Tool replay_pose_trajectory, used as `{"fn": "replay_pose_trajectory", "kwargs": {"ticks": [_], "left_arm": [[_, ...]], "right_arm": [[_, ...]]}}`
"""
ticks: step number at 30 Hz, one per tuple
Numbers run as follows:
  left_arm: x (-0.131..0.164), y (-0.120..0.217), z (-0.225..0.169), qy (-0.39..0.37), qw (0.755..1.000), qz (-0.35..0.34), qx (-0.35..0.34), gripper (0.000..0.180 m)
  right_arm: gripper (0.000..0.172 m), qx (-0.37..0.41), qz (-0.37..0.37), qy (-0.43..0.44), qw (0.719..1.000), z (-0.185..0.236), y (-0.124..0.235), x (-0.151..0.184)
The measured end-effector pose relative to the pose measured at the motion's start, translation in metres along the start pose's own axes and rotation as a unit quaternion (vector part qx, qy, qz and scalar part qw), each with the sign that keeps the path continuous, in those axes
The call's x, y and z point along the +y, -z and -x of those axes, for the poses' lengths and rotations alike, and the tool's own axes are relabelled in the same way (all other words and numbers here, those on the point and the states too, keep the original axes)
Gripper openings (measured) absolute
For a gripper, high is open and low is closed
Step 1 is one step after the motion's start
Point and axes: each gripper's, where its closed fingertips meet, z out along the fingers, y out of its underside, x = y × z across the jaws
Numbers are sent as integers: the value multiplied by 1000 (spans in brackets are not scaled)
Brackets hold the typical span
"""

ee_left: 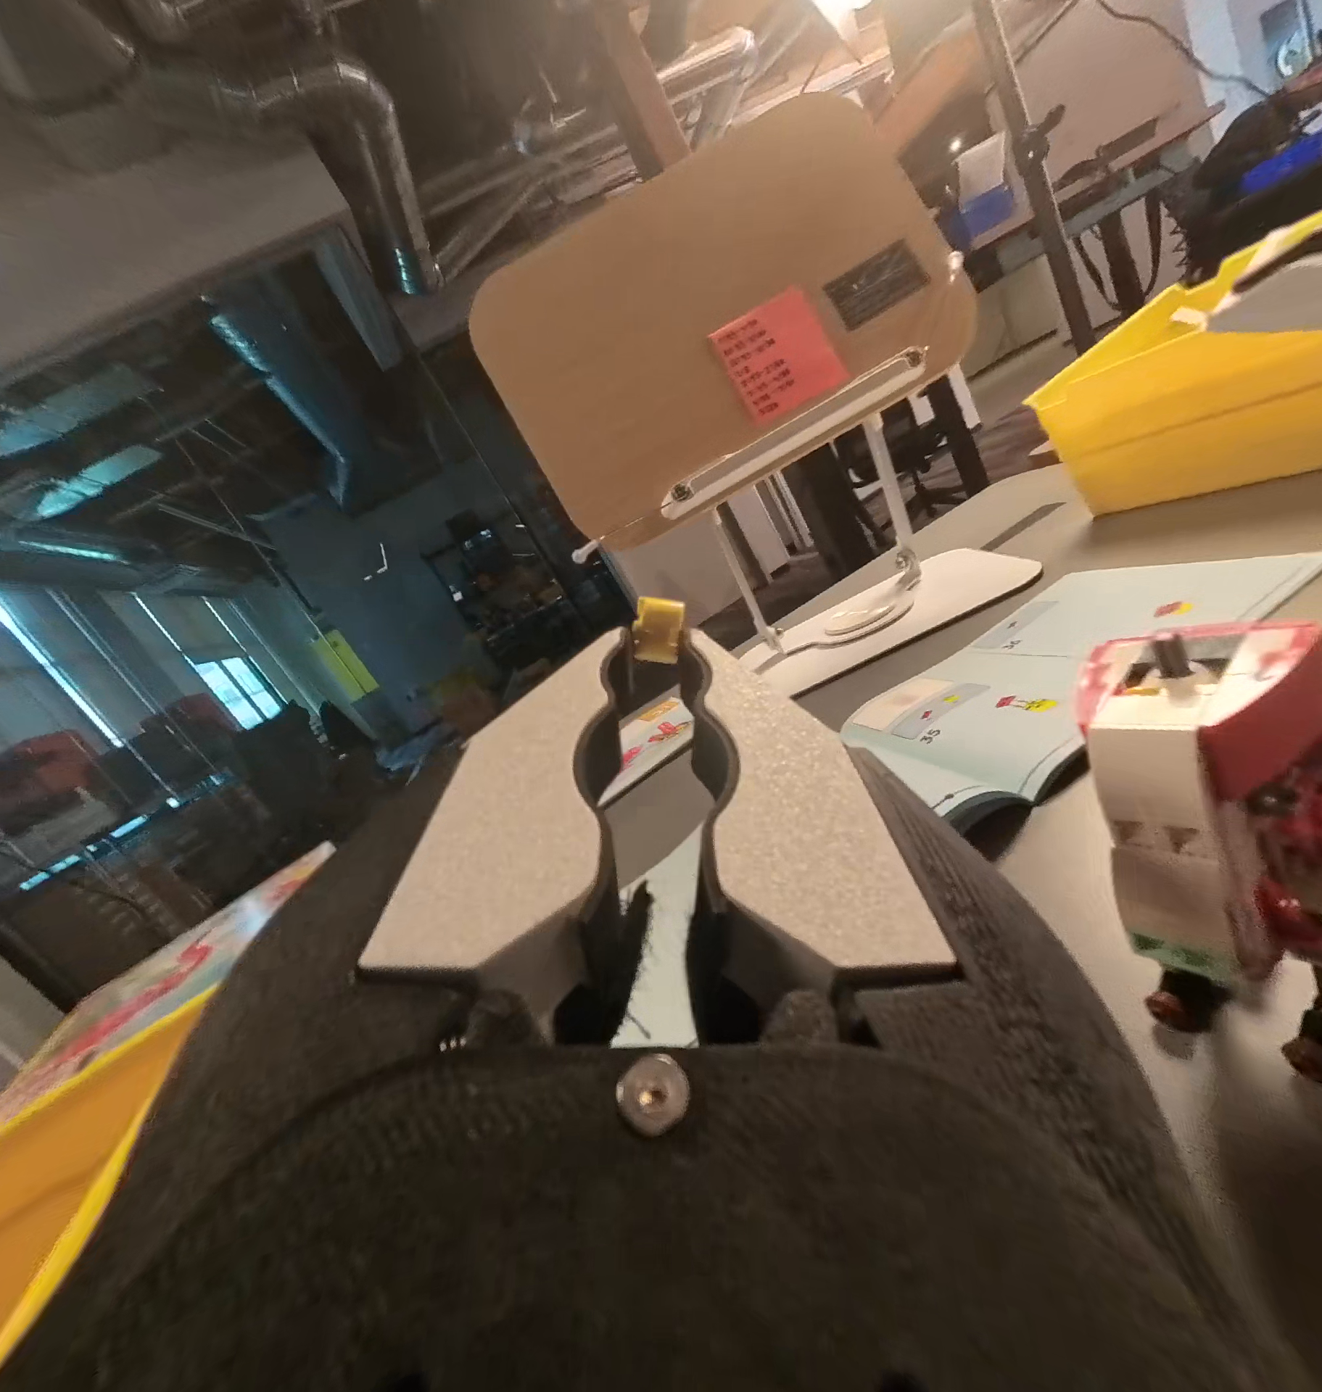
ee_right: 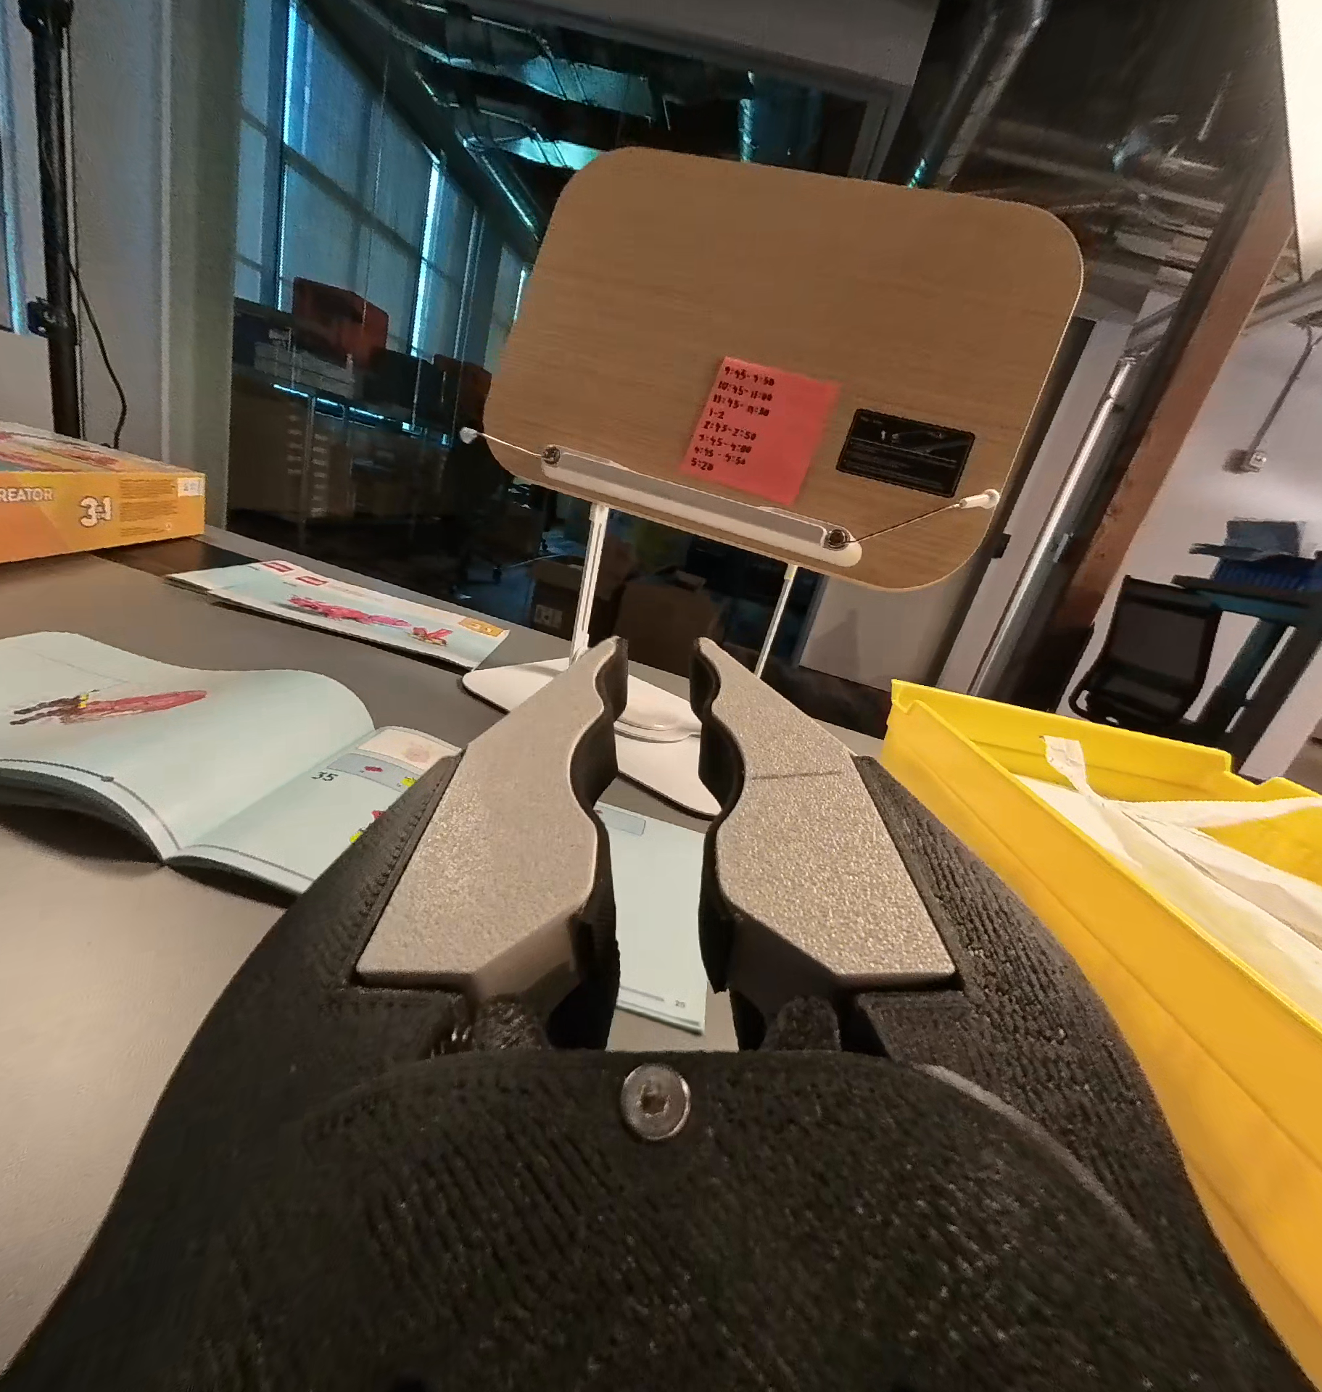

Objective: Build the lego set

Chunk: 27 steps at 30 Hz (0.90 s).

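My left gripper [ee_left: 658,640] is shut on a small yellow brick piece [ee_left: 659,630], pinched at the very fingertips and held up above the table. To its right a red and white brick model [ee_left: 1230,813] stands on dark legs on the grey table [ee_left: 1094,1130]. My right gripper [ee_right: 658,654] is open and empty, with a clear gap between its fingers. It hovers over an open pale blue instruction booklet [ee_right: 213,761], which also shows in the left wrist view [ee_left: 1034,715].
A wooden book stand [ee_right: 786,361] on a white base bears a pink note. A yellow bin [ee_right: 1170,904] with white bags sits at the right; it also shows in the left wrist view [ee_left: 1200,407]. An orange box [ee_right: 77,505] and a second booklet [ee_right: 341,610] lie at the left. The grippers' ends are close to 25 cm from one another.
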Motion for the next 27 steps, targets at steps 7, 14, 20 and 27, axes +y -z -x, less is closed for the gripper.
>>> {"fn": "replay_pose_trajectory", "kwargs": {"ticks": [7,14,20,27], "left_arm": [[-9,1,2,11,1000,-19,3,10],[-21,4,-1,-19,999,-35,7,9],[-41,10,-16,5,996,-64,61,10],[-112,49,-80,-74,957,-174,220,9]], "right_arm": [[14,-46,12,5,999,14,-8,7],[15,-75,8,-35,997,18,-10,7],[10,-103,25,-63,992,28,-5,3],[11,-457,81,-298,834,120,71,-86]]}}
